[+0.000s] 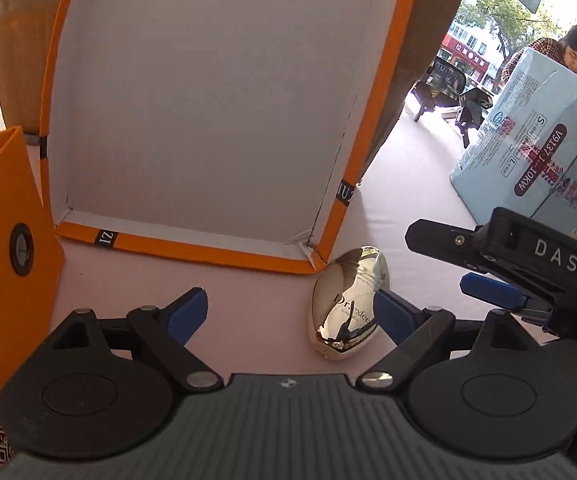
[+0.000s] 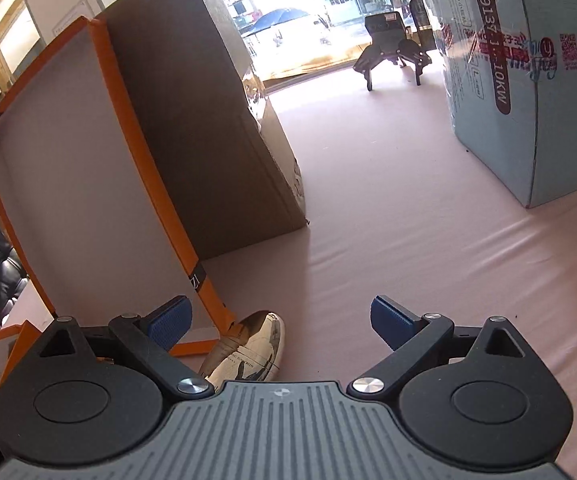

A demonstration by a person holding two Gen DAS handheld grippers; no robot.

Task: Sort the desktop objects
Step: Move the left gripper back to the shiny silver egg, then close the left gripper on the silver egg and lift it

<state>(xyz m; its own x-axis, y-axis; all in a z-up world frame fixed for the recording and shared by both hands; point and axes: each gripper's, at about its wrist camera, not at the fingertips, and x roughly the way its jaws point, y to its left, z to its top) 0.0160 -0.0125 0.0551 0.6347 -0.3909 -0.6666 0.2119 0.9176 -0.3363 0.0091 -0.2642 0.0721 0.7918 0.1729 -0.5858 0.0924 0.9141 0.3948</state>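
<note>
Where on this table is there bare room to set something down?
Free: the pink cloth between the brown carton and the blue carton. Crowded: the orange box corner, where the shiny egg-shaped case lies by both grippers.

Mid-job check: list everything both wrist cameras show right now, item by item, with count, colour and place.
sunscreen case: one, shiny gold, egg-shaped, lying on the cloth at the orange box's near right corner
orange box: one, orange rim, white inside, open and empty, tilted up against the cardboard box
cardboard box: one, brown, behind the orange box
blue carton: one, pale blue, far right
tablecloth: one, pink
spare gripper: one, black, far end
left gripper: open, empty
right gripper: open, empty
</note>
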